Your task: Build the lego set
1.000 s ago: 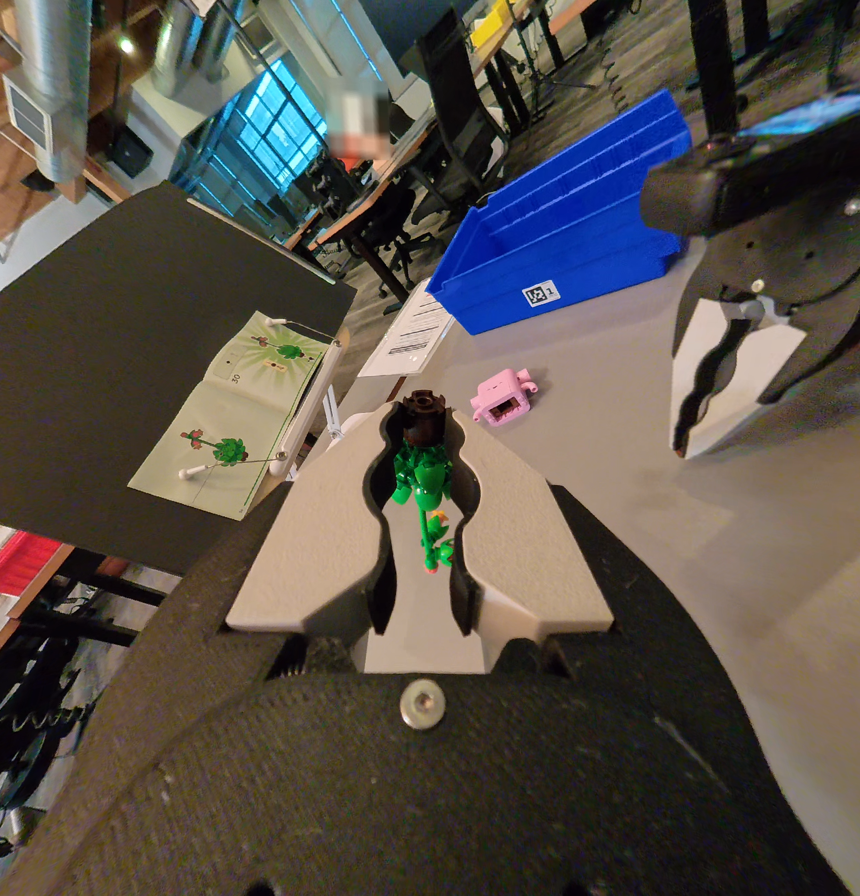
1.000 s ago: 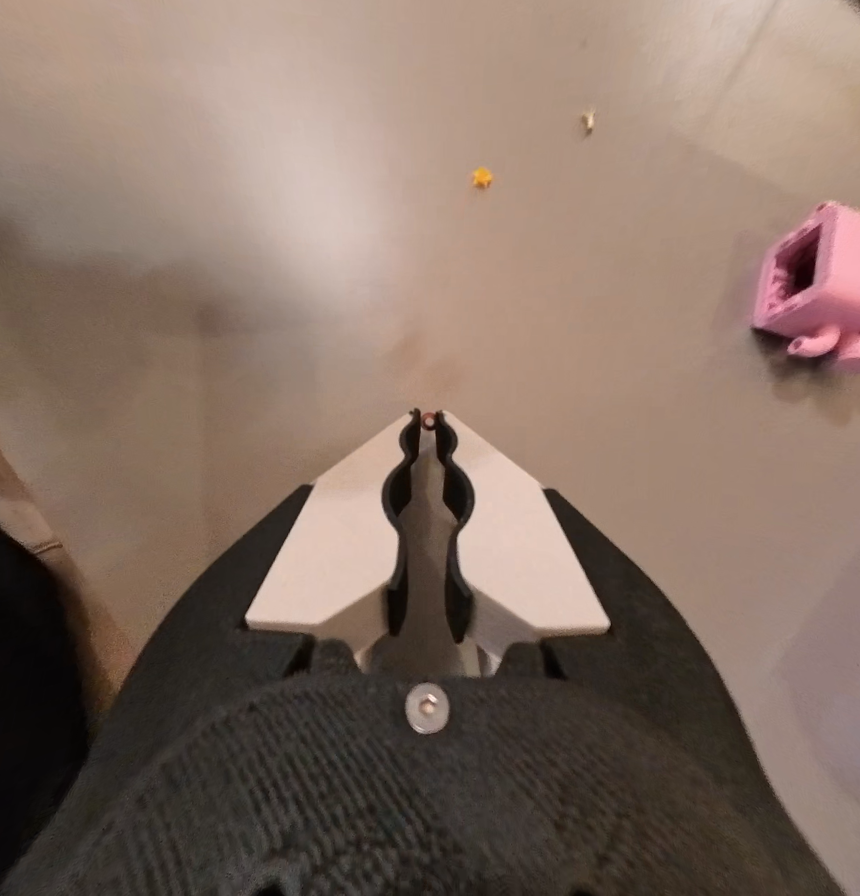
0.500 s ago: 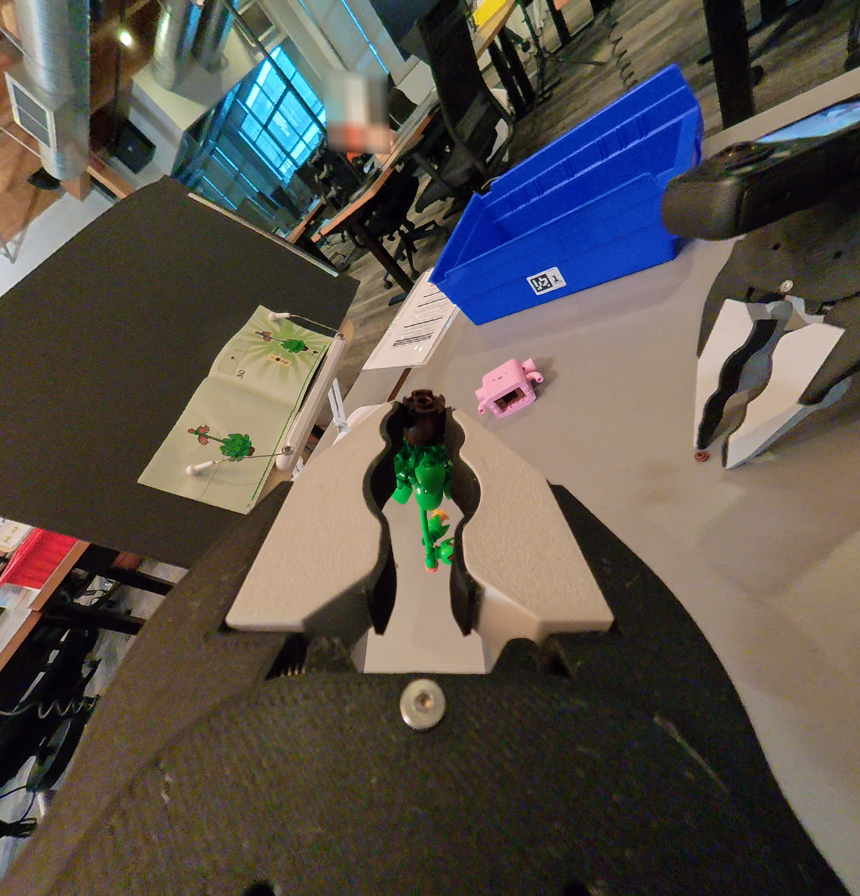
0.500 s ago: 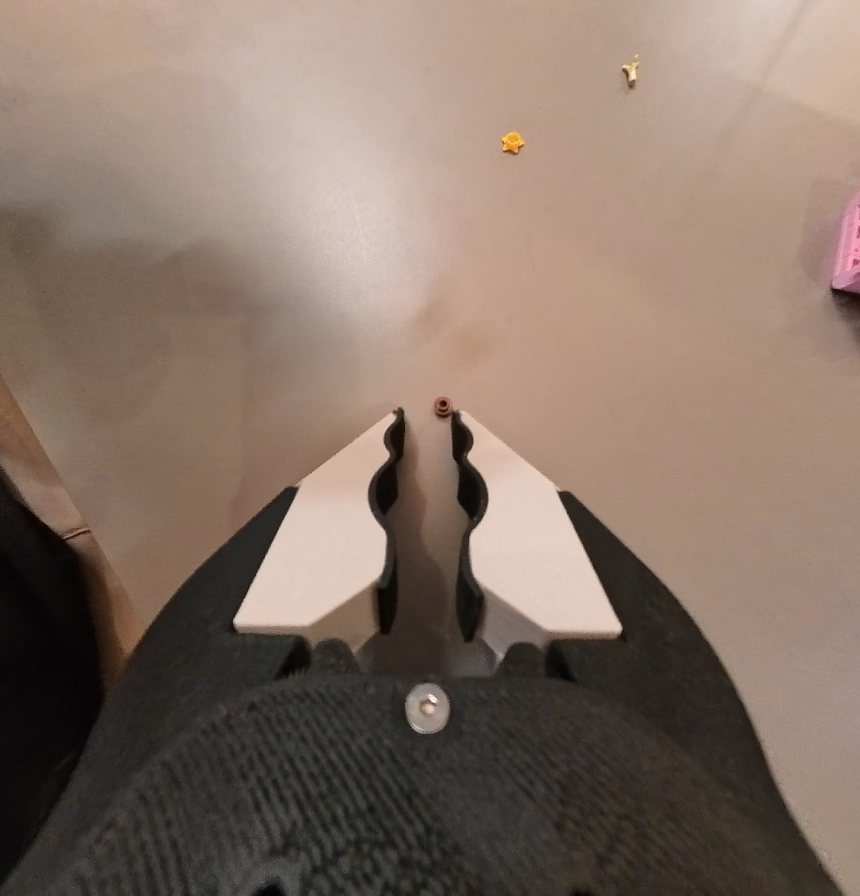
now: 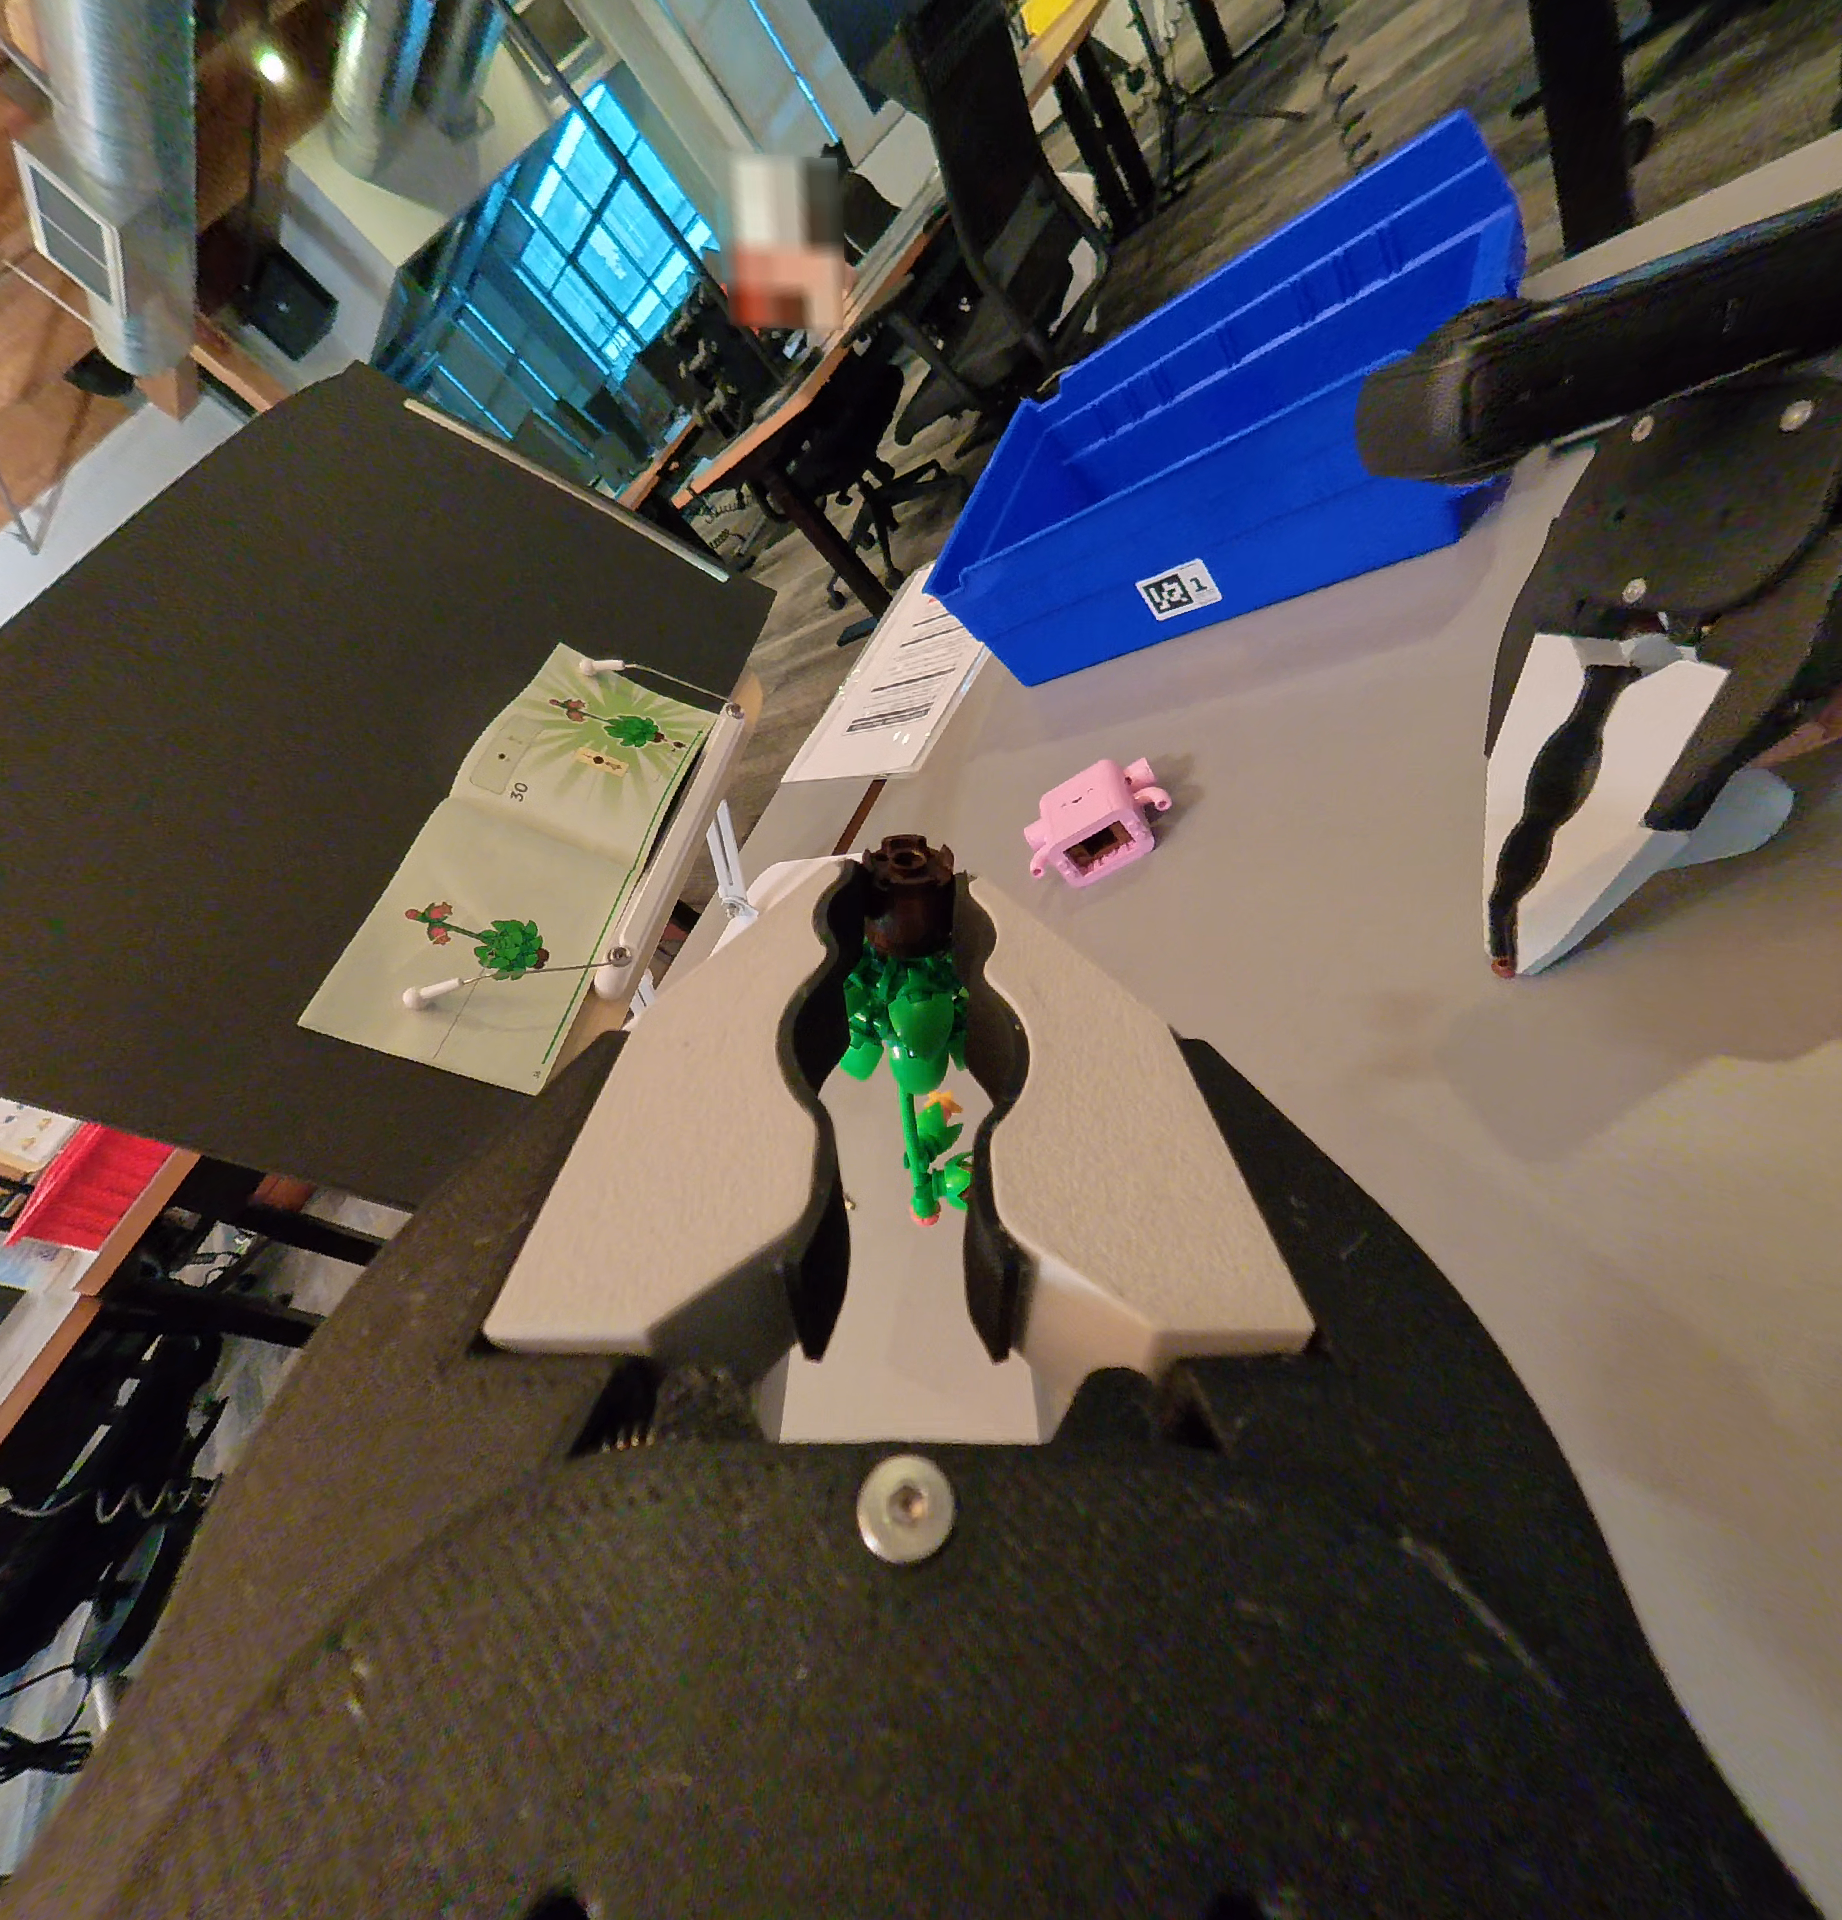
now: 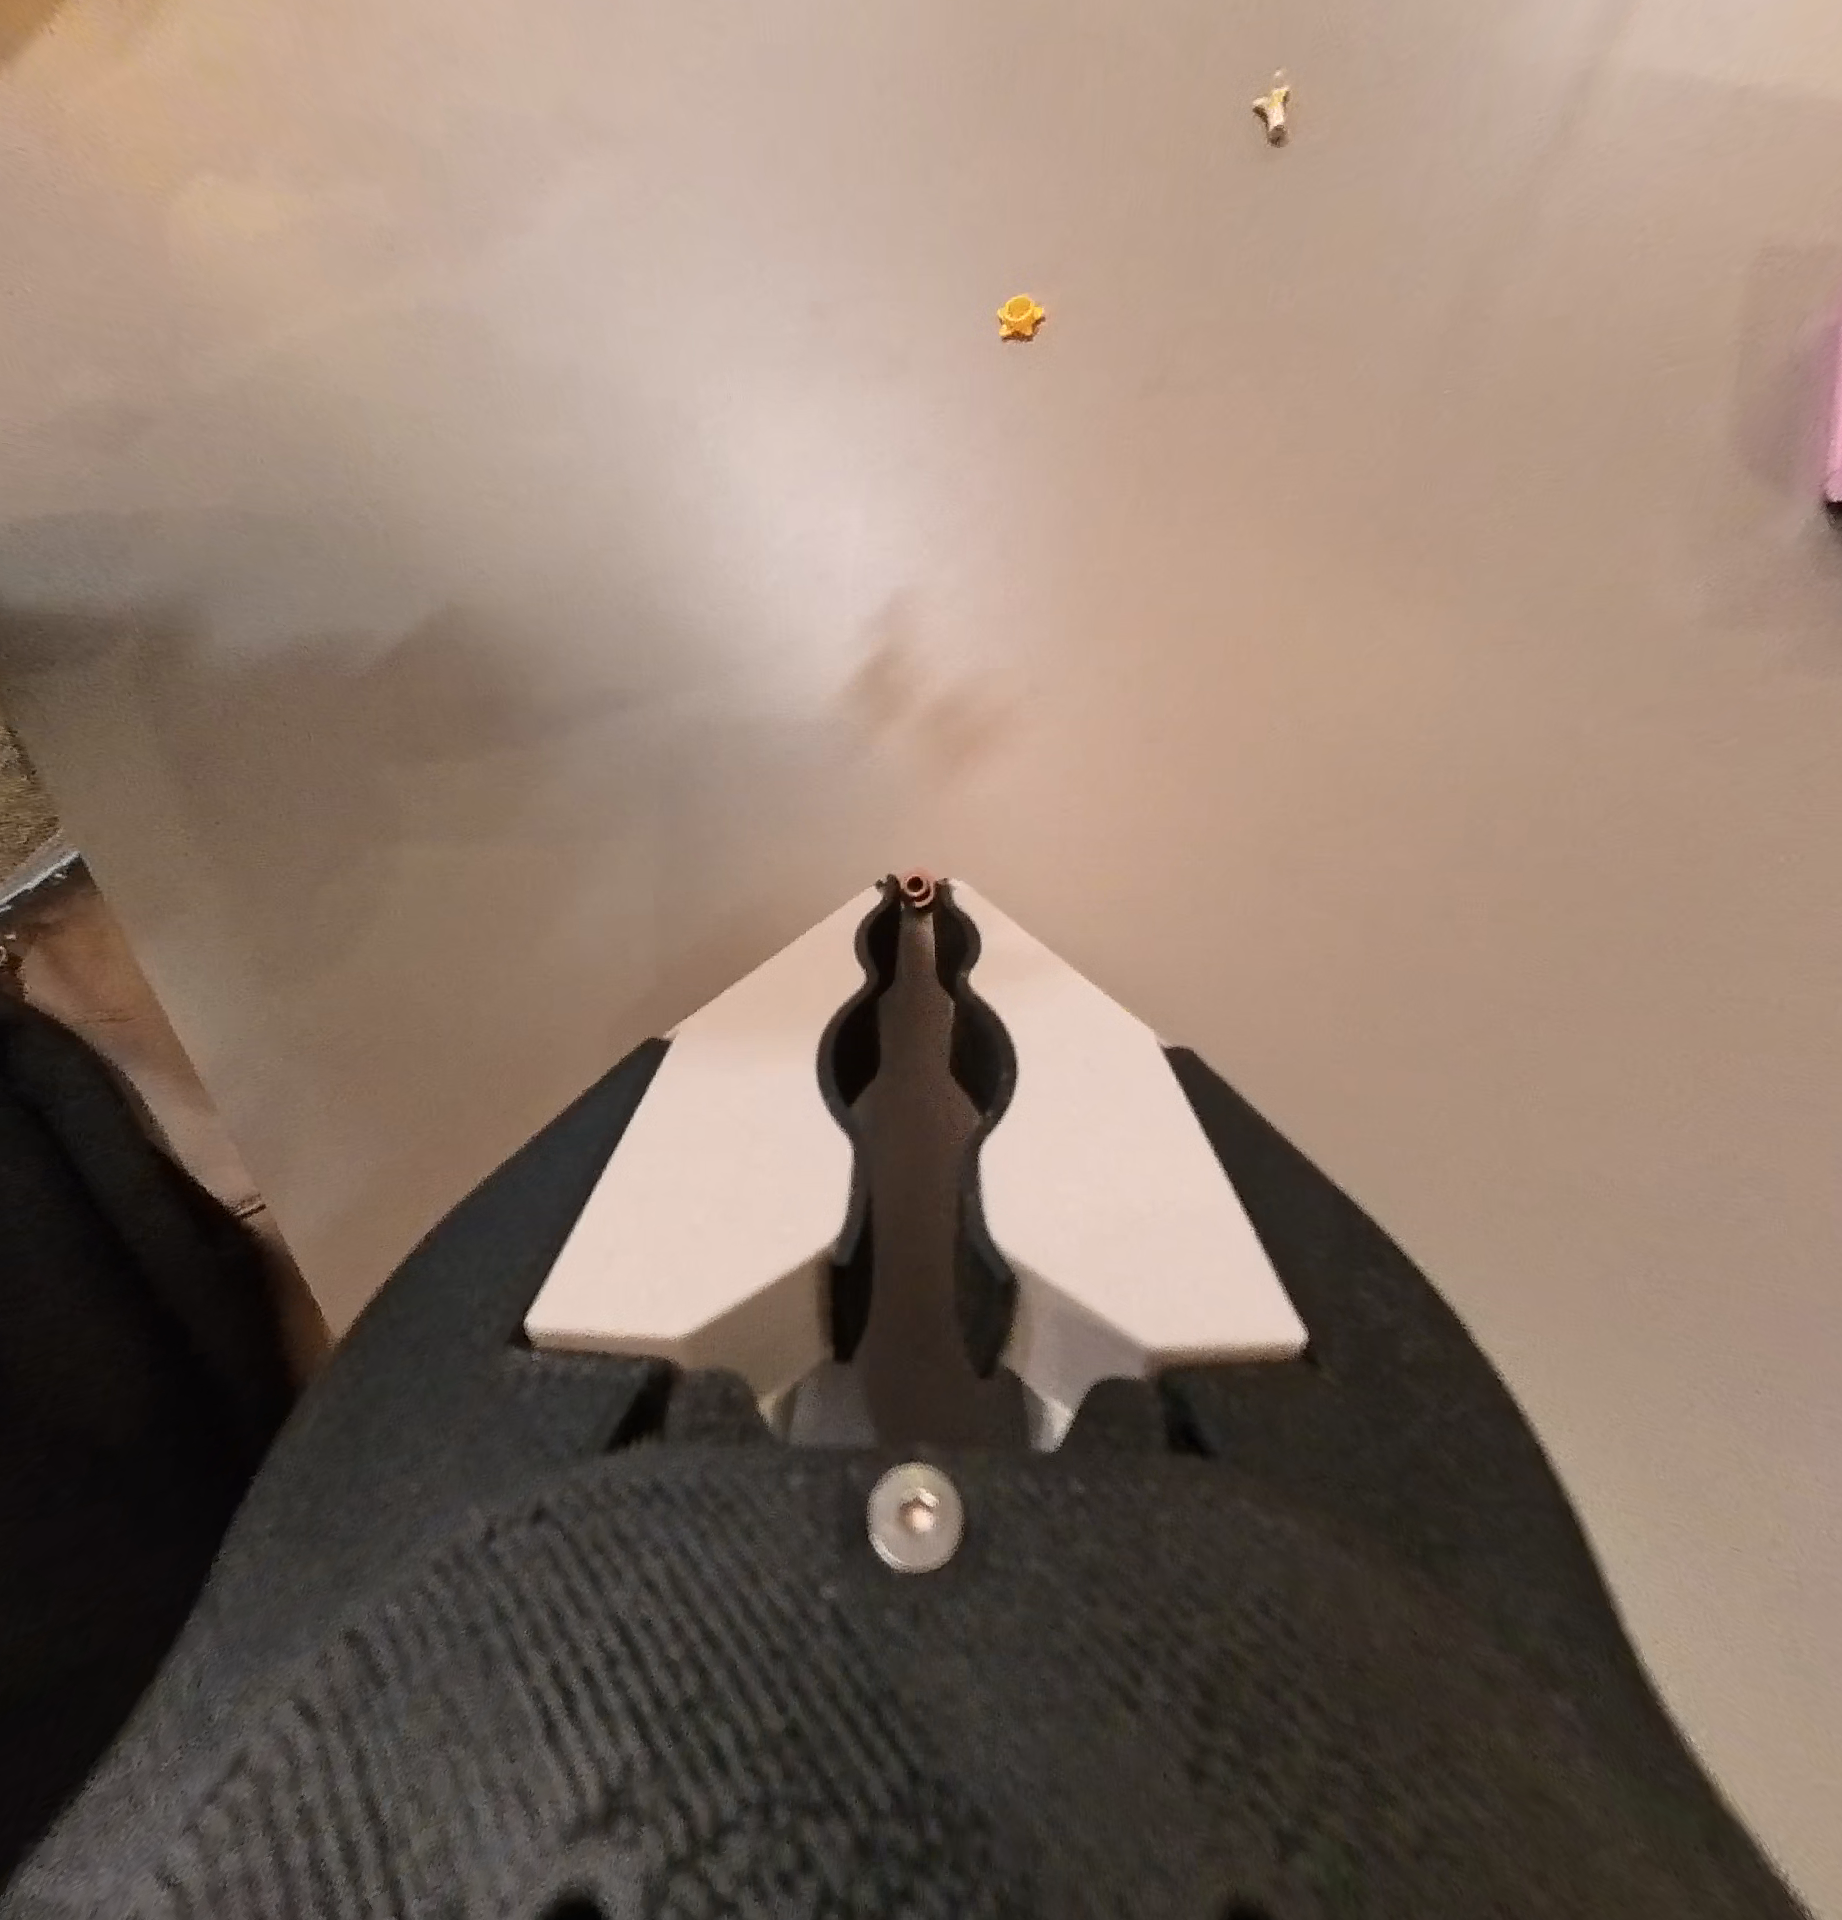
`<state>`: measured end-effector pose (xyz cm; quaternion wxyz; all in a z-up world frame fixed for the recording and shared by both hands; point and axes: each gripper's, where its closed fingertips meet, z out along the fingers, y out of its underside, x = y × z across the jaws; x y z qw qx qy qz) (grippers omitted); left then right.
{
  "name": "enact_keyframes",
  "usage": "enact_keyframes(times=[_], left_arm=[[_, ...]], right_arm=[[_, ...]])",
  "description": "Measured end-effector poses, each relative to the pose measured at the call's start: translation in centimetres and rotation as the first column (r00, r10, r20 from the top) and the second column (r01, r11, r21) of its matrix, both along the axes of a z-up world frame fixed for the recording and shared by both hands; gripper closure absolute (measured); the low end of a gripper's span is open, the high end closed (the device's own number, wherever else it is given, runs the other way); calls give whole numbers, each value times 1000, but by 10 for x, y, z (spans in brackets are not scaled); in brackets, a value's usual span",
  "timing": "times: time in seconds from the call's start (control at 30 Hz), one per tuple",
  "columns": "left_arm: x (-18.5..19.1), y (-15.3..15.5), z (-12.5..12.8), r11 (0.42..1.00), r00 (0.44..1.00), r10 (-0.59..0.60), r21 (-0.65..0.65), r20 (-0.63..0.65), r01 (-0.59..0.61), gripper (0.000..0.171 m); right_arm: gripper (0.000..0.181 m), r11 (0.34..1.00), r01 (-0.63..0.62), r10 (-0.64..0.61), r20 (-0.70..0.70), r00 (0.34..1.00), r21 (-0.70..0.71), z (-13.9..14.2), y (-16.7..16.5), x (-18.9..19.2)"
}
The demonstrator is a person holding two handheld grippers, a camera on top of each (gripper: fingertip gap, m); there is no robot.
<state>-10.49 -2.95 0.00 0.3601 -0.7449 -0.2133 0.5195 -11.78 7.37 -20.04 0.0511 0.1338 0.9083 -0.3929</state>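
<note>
Left wrist view showed one green plastic lego plant stem with a dark brown round top (image 5: 904,997) clamped between the pale fingers of the left gripper (image 5: 901,894), brown end at the fingertips, leafy stalk running back toward the palm, held above the grey desk (image 5: 1312,1091). One right gripper (image 6: 918,885) stood farther along the desk, tips pointing down at its surface, pinching one tiny reddish-brown round lego stud (image 6: 918,888) at the very tips. In the right wrist view the stud sat between the nearly closed tips, just over the desk.

Loose on the desk lay one small yellow flower-shaped piece (image 6: 1020,316), one tiny tan piece (image 6: 1272,107) beyond it, and one pink boxy lego figure (image 5: 1096,822) between the two grippers. One blue plastic bin (image 5: 1260,436) sat at the desk's far edge, with one printed sheet (image 5: 901,686) at the corner beside it. One open instruction booklet (image 5: 543,862) lay on a black board (image 5: 221,727) off the desk's left edge.
</note>
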Motion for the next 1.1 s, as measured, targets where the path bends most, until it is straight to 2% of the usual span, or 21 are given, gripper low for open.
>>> enact_keyframes(times=[0.13, 0.23, 0.33, 0.43, 0.53, 0.73, 0.87, 0.93, 1.1], left_arm=[[0, -1, 0, 1000, 1000, 3, 0, -1, -3, 157], [0, -1, -1, 1000, 1000, 5, 0, 0, -5, 157], [0, -2, 0, 1000, 1000, 6, -1, 0, -6, 157], [-1, -3, -2, 1000, 1000, 8, 1, 5, -8, 157], [-1, -4, -3, 1000, 1000, 10, -2, 7, -10, 157], [0, -4, 0, 1000, 1000, 15, -11, -1, -15, 157], [1, -5, 1, 1000, 1000, 16, -8, -3, -16, 157], [1, -6, 2, 1000, 1000, 15, -5, -4, -15, 157], [2, -5, 3, 1000, 1000, 16, -9, -7, -16, 157]], right_arm=[[176, 1000, -23, 25, -73, 997, 21, 0, 0, -1], [176, 998, -31, 43, -222, 974, 57, 3, -1, -7], [177, 994, -40, 80, -414, 907, 103, 9, -4, -12], [177, 976, -39, 156, -560, 814, 216, 6, -3, -14], [177, 957, -45, 221, -617, 755, 287, 2, -5, -9], [176, 943, -160, 313, -618, 721, 291, 3, -15, 24], [167, 961, -185, 268, -535, 801, 206, 7, -16, 31], [160, 973, -171, 224, -458, 860, 154, 9, -15, 31], [159, 994, -109, 113, -233, 966, 32, 11, -15, 31]])
